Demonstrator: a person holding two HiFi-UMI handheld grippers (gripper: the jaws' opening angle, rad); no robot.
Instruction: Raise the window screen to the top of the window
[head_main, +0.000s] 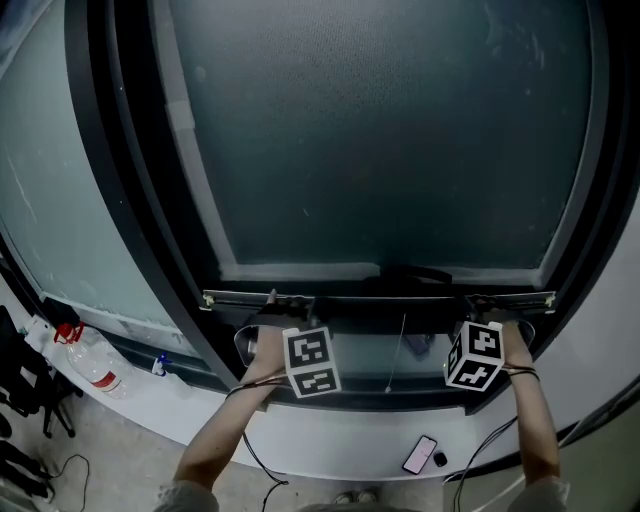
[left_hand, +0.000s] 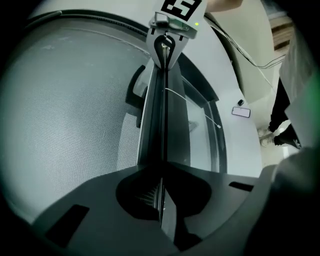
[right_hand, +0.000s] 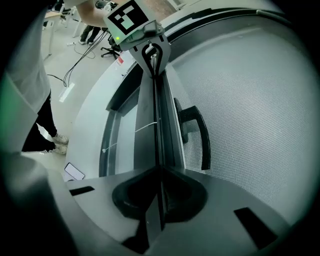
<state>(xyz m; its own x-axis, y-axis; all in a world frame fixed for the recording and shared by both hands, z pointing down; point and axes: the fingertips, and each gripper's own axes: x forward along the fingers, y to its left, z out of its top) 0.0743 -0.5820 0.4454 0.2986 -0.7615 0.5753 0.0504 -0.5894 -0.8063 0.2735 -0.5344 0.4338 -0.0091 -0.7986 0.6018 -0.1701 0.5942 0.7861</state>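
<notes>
Window screen (head_main: 380, 130) is seen fully down, its bottom rail (head_main: 380, 298) low in the window frame (head_main: 120, 180). The rail's thin lip is clamped by the jaws of left gripper (head_main: 272, 300) and right gripper (head_main: 492, 303). If it is lifted unevenly, the rail could be skewed and jammed, or the lip lost.

One window screen (head_main: 380, 130), two grippers (head_main: 285, 305) (head_main: 483, 305), one phone (head_main: 420, 454), one water bottle (head_main: 90, 362)

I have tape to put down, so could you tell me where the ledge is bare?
The white ledge is bare between the left forearm and the phone. Its left end is crowded: a water bottle and a small blue-capped item. Left tongs and right tongs grip the screen bar above.
</notes>
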